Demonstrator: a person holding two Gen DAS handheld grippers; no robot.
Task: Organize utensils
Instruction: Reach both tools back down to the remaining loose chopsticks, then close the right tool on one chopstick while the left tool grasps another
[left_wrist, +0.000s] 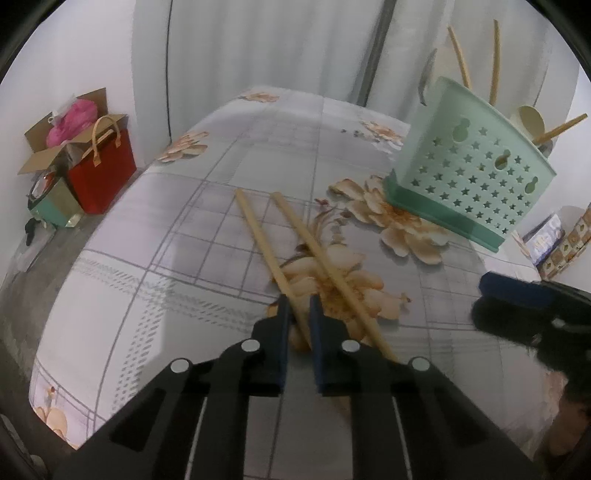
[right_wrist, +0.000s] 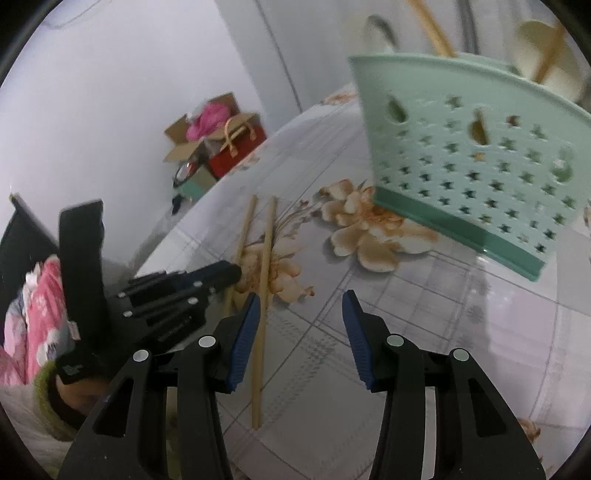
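Pinching one wooden chopstick (left_wrist: 260, 236) between nearly closed left gripper (left_wrist: 300, 306) fingers; right gripper (right_wrist: 300, 301) wide open, holding nothing; no readable writing.

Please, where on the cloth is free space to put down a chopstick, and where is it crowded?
Free: the cloth left of the two chopsticks, and the patch between the right gripper and the green holder. Crowded: around the left gripper, which straddles one chopstick.

dim, soft indoor light | faint shadows | slight blur | fisheye-warped, vignetted edges
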